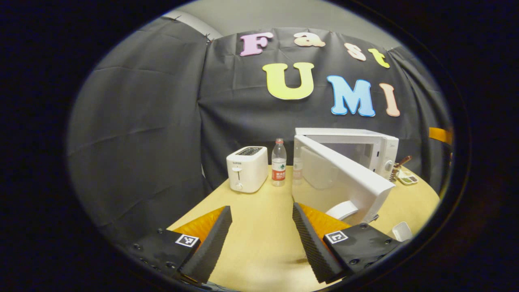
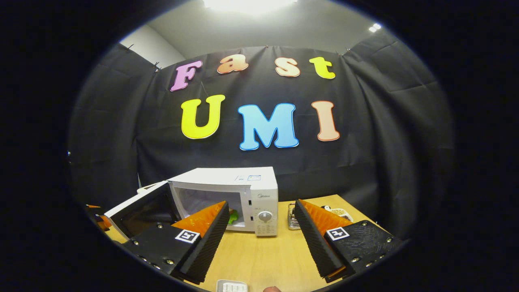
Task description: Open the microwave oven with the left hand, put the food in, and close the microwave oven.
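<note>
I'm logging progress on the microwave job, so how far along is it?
Done: the microwave stands with its door swung open, and something green, likely the food, sits inside. In hand: nothing; the left gripper and right gripper are open and empty over the table. Left: closing the door.

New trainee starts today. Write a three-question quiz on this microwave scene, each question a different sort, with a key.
1. True or false: the microwave door is shut.
2. Multiple choice: what stands right of the toaster in the left gripper view? A) a kettle B) a water bottle C) a pan
3. Fill in: both the left gripper and the right gripper have their jaws ____ over the table.

Key: 1 false; 2 B; 3 open.
</note>
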Tool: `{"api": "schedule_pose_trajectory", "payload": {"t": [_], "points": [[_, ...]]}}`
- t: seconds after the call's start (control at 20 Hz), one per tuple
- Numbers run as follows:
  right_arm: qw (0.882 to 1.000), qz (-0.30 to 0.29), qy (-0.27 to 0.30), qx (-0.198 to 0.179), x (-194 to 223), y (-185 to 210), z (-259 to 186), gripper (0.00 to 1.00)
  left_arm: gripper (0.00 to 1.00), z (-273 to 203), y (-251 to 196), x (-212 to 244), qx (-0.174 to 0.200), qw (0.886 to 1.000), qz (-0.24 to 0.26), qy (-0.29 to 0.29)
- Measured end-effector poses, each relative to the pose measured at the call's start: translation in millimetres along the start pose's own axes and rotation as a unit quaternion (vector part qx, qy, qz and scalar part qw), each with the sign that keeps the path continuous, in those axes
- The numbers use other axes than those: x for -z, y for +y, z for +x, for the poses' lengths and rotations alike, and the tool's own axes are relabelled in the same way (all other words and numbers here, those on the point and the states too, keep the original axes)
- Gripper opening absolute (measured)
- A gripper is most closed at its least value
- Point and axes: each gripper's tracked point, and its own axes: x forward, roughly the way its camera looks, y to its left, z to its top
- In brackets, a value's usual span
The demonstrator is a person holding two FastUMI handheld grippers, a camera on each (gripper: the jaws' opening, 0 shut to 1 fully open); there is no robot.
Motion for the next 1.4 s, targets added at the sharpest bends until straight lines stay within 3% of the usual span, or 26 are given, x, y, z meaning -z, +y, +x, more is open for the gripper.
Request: {"api": "schedule_pose_trajectory", "payload": {"t": [0.45,0.6,0.65,0.75,0.8,0.9,1.05,1.1,1.15,1.2,1.25,1.4], "points": [[1.0,0.018,0.01,0.0,2.2,-68.8,-56.9,0.98,0.22,-14.4,-47.6,-1.9,-0.009,1.0,0.01,0.002],[1.0,0.019,-0.002,0.005,-5.8,-82.4,-70.0,0.98,0.22,-17.5,-74.0,-6.0,0.01,1.0,0.014,-0.001],[1.0,0.021,-0.001,0.005,-5.6,-84.3,-73.6,0.98,0.1,-16.6,-79.9,-4.2,0.006,1.0,0.019,-0.003],[1.0,0.025,0.002,0.003,-3.9,-86.2,-78.2,0.98,0.03,-18.1,-95.3,-10.4,0.019,0.999,0.03,-0.008],[1.0,0.024,0.002,0.005,-3.7,-87.0,-79.4,0.98,0.07,-18.5,-104.6,-12.9,0.031,0.999,0.032,-0.01],[1.0,0.02,0.006,0.01,-0.4,-88.9,-80.7,0.98,0.03,-17.9,-126.7,-15.6,0.057,0.998,0.037,-0.01],[1.0,0.019,0.008,0.013,-4.3,-87.6,-85.0,0.98,0.07,-10.5,-152.2,-21.6,0.085,0.995,0.05,-0.015],[1.0,0.018,0.007,0.014,-6.4,-88.2,-83.9,0.98,0.03,-8.2,-161.1,-24.1,0.095,0.994,0.049,-0.016],[1.0,0.018,0.006,0.014,-10.7,-85.8,-83.8,0.98,0.07,-5.5,-170.2,-24.8,0.107,0.993,0.045,-0.014],[1.0,0.018,0.006,0.016,-10.1,-87.2,-82.2,0.97,0.03,-2.7,-180.7,-24.9,0.12,0.992,0.039,-0.011],[1.0,0.019,0.005,0.018,-11.4,-87.7,-80.3,0.98,0.07,0.2,-190.2,-26.8,0.134,0.99,0.033,-0.009],[0.999,0.023,0.004,0.027,-11.6,-84.9,-73.0,0.98,0.07,12.5,-217.2,-33.2,0.166,0.985,0.039,-0.012]]}}
